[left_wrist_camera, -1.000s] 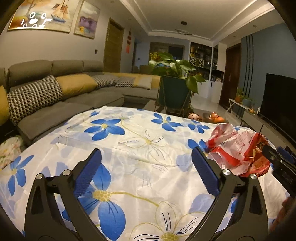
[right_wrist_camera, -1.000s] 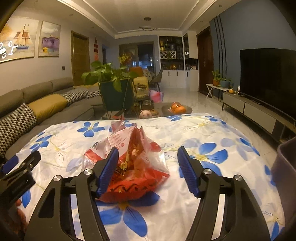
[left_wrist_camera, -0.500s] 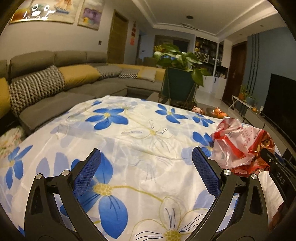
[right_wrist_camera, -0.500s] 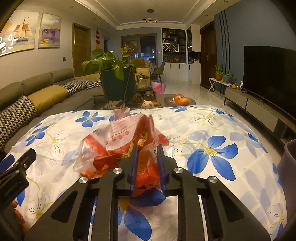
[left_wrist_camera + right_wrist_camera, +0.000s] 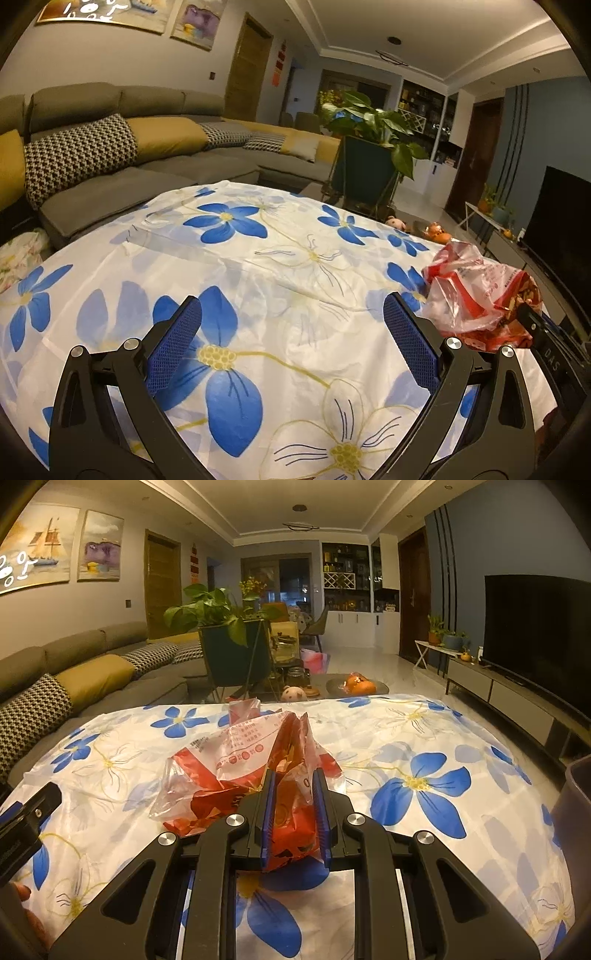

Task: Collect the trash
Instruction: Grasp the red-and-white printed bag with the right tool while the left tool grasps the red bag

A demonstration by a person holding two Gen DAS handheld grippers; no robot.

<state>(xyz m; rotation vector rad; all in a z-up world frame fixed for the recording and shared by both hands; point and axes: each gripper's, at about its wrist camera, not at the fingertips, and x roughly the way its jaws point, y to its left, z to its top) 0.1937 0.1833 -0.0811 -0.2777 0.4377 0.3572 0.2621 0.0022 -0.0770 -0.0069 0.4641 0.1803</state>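
Observation:
A crumpled red and clear plastic bag (image 5: 243,771) lies on the table with a white cloth with blue flowers (image 5: 424,746). My right gripper (image 5: 293,775) is shut on the near end of the bag, which bulges between its blue pads. In the left wrist view the bag (image 5: 476,295) sits at the right, with the right gripper's body beside it. My left gripper (image 5: 291,314) is open and empty over the cloth (image 5: 258,266), to the left of the bag.
A dark grey bin (image 5: 576,812) stands at the table's right edge. A grey sofa (image 5: 129,155) runs along the left. A potted plant (image 5: 229,642) and a low table with fruit (image 5: 356,685) stand beyond the far edge. A TV (image 5: 535,635) is at the right.
My right gripper has gone from open around the bag to shut on it. My left gripper has stayed open, its view shifting slightly lower and left.

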